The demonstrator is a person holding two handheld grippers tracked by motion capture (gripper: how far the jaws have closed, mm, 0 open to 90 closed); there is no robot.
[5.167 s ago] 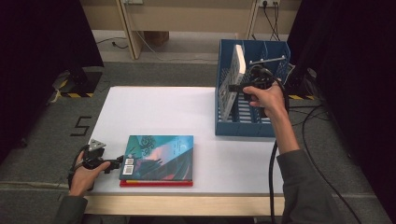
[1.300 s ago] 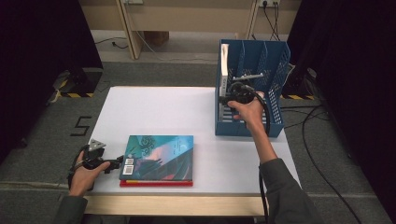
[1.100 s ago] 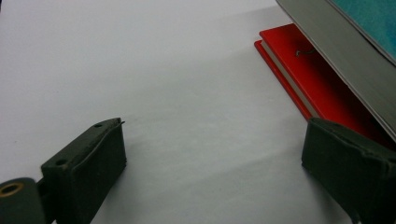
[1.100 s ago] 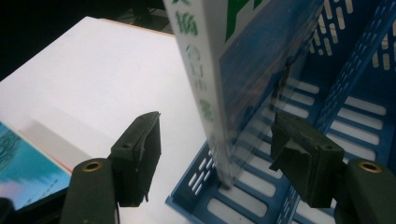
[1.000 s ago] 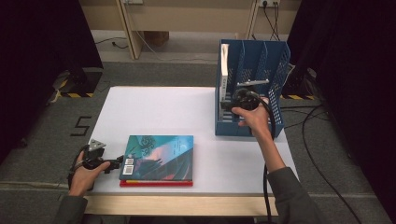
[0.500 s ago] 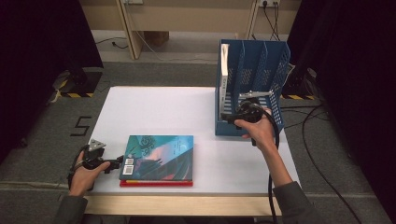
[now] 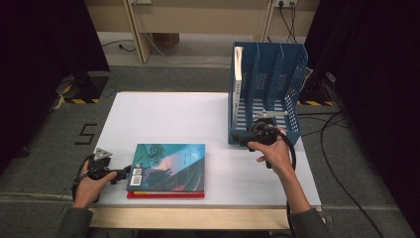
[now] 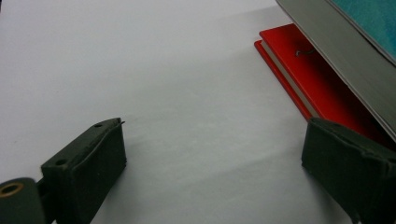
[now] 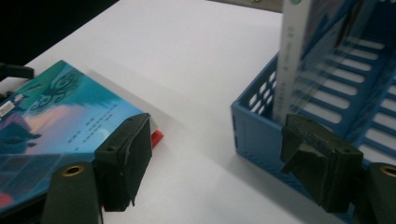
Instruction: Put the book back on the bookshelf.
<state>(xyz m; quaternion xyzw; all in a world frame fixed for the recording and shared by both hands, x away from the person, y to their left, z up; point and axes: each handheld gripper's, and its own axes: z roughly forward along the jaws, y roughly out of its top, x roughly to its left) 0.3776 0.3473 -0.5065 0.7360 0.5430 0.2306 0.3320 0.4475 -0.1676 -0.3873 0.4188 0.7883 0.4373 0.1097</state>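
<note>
Now right hand-held gripper [image 7: 243, 139], jaws just opening, fronts blue rack [image 7: 292, 130].

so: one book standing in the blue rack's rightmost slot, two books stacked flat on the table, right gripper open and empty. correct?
Not quite. The standing book is in the blue rack's leftmost slot, not the rightmost; the high view shows it against the left wall. The rest holds: the teal book lies flat on the red book on the table, and the right gripper is open and empty.

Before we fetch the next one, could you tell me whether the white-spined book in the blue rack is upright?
Upright: white-spined book stands on edge in blue plastic rack.
</note>
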